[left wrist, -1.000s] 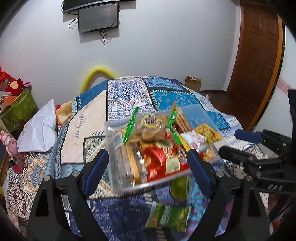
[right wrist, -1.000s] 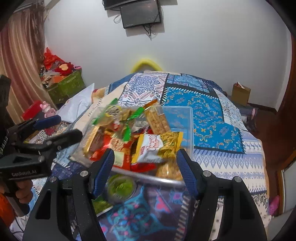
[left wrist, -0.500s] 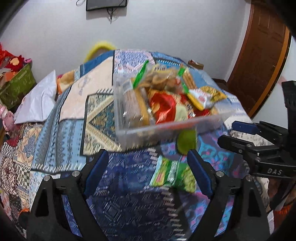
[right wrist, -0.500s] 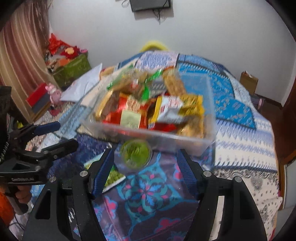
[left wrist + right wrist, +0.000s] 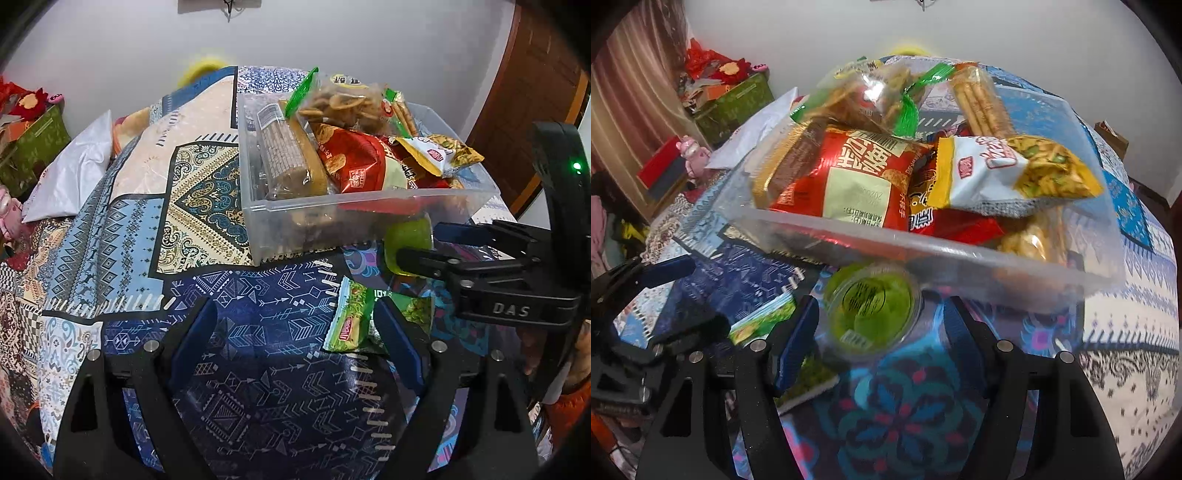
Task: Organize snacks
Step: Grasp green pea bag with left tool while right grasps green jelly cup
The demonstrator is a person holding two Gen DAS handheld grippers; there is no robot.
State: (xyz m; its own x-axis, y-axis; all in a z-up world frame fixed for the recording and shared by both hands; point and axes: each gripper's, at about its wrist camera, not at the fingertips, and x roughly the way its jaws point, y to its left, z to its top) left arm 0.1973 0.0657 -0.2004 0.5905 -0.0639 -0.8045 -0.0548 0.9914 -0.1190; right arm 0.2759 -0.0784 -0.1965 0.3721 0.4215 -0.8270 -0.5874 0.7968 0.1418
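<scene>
A clear plastic bin (image 5: 317,221) piled with snack packs stands on the patterned bedspread; it also shows in the right wrist view (image 5: 960,258). A round green cup (image 5: 873,308) lies just in front of the bin, between the open fingers of my right gripper (image 5: 882,332). In the left wrist view the cup (image 5: 408,236) sits by the right gripper's tips (image 5: 417,243). A green snack pack (image 5: 351,321) lies flat on the bedspread beside my open, empty left gripper (image 5: 295,332), at its right finger.
A white pillow (image 5: 70,181) and green box (image 5: 33,147) lie at the bed's left. A wooden door (image 5: 532,81) stands at the right. Red items and a curtain (image 5: 624,110) are at the far left.
Both grippers have dropped lower and tilted down towards the bedspread. The right gripper has closed in on the green cup, which now sits between its fingers.
</scene>
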